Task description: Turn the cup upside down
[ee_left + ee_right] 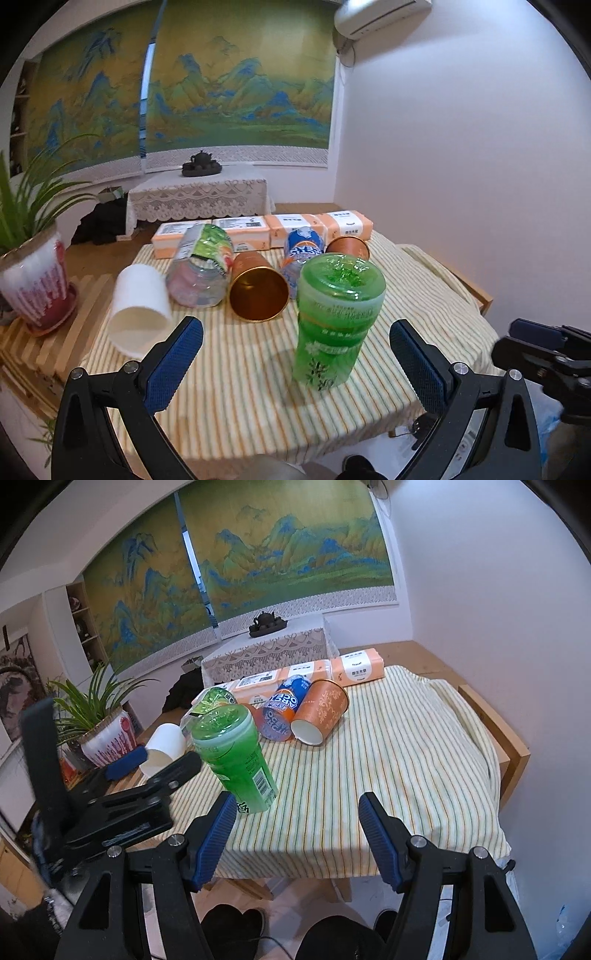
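A green translucent cup (334, 321) stands upside down on the striped tablecloth, base up; it also shows in the right wrist view (236, 757). My left gripper (295, 354) is open and empty, its blue pads on either side of the cup and a little nearer than it, not touching. My right gripper (297, 834) is open and empty over the table's near edge, to the right of the green cup. The left gripper's body (122, 797) shows at the left in the right wrist view.
Lying on the cloth (240, 369) behind the green cup: a white paper cup (138, 310), a clear labelled bottle (201, 266), two orange cups (258, 290) (321, 712), a blue can (301, 254). Tissue packs (280, 229) line the far edge. A potted plant (33, 266) stands at left.
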Demonstrator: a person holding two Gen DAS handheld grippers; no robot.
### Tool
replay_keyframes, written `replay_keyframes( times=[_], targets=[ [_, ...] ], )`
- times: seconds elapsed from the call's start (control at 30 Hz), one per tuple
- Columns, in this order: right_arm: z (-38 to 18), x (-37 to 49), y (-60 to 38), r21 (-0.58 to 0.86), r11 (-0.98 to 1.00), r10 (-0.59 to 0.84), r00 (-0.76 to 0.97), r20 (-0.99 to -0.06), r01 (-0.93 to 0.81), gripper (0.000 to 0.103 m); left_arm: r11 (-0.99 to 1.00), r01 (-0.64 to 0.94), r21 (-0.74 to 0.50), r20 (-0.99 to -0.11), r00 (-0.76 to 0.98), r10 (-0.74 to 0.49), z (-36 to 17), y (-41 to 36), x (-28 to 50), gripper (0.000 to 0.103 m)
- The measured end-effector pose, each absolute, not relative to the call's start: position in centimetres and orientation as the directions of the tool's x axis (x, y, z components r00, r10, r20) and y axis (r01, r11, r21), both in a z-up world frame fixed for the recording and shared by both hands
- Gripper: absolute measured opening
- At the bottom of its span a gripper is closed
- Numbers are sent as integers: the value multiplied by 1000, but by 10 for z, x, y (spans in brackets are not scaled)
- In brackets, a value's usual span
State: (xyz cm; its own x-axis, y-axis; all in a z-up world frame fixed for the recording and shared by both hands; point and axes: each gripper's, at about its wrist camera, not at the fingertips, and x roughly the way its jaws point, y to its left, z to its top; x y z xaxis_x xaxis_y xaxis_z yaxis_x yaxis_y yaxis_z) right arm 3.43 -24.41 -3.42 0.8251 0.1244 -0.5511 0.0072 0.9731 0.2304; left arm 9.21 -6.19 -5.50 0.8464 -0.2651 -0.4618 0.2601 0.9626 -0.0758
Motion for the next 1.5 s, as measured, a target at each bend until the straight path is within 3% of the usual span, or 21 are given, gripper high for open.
replay_keyframes(
  times=[0.23,0.83,1.5],
  targets=[
    [-35,28,-224,174,985,90,849,-521,2,68,976,188,-108,-482,849,-217,-45,-38,64,102],
    [-37,-4,-173,44,999,13,909,-416,6,86,994,62,-87,-394,914,-92,-22,3,-20,102],
    [-24,-31,-170,27,994,-91,949,-303,103,89,995,65,-78,-370,925,-89,-18,-4,-34,102]
  ],
)
